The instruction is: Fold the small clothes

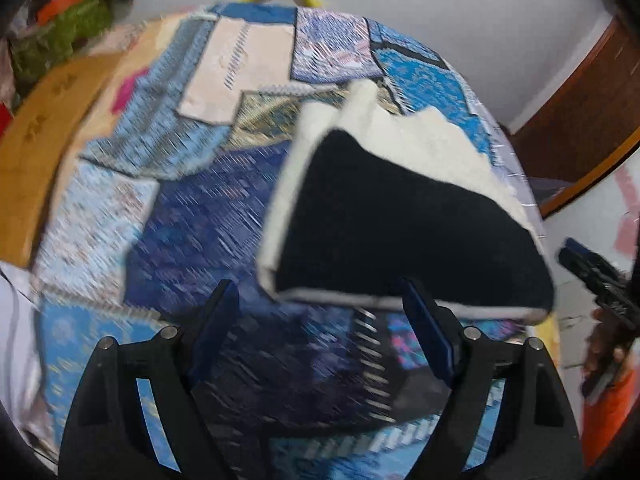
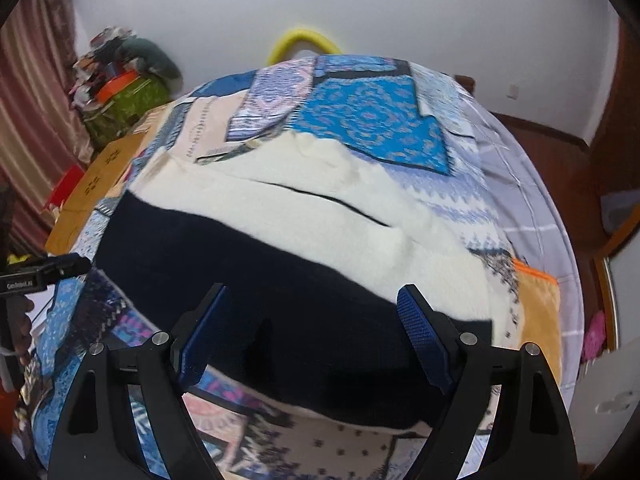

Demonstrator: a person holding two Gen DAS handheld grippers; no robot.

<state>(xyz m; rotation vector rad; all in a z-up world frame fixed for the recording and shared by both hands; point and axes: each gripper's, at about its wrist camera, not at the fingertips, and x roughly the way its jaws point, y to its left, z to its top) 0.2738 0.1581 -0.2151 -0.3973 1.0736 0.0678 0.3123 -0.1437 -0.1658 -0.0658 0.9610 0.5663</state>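
Observation:
A small black and cream fleece garment (image 1: 400,216) lies folded on a blue patchwork bedspread (image 1: 192,224). In the left wrist view it sits just beyond my left gripper (image 1: 320,300), which is open and empty, its right finger at the garment's near edge. In the right wrist view the garment (image 2: 320,248) fills the middle, cream part far, black part near. My right gripper (image 2: 312,304) is open and empty above the black part. The right gripper also shows at the right edge of the left wrist view (image 1: 600,284), and the left gripper at the left edge of the right wrist view (image 2: 44,272).
The bedspread (image 2: 372,120) covers a bed. A wooden headboard (image 1: 44,128) runs along the left. A pile of bags and clutter (image 2: 124,92) stands in the far left corner. A yellow hoop (image 2: 304,42) leans on the white wall. A dark wooden door (image 1: 584,112) is at right.

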